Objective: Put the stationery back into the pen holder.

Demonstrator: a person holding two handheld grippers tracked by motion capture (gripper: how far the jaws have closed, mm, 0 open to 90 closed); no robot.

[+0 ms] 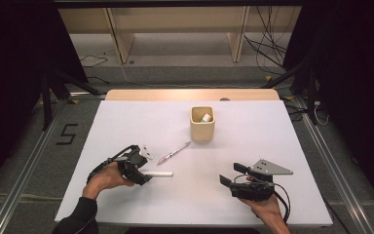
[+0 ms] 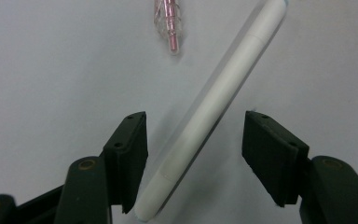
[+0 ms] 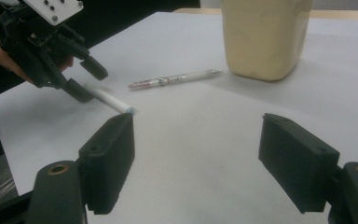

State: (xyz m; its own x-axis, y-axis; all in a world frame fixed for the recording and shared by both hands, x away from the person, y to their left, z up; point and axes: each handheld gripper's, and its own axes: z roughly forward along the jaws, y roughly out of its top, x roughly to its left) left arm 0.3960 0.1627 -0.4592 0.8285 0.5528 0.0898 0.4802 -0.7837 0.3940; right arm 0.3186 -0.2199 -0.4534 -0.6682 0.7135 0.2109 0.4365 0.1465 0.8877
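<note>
Fingers [image 2: 193, 158] astride white pen [image 2: 214, 112], seemingly untouched

A plain white marker [image 2: 214, 109] lies on the white table sheet [image 1: 126, 122]. Beside it is a clear pen [image 1: 174, 152] with a pink core. The cup [image 1: 202, 127] at upper centre is pale beige. Both grippers, left [image 1: 146, 171] and right [image 1: 231, 175], are black.

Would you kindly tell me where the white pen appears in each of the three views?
High view: white pen lies left of centre, at the left gripper.
Left gripper view: it runs diagonally between the open jaws.
Right gripper view: upper left.
Shared landmark: the pink pen.
</note>
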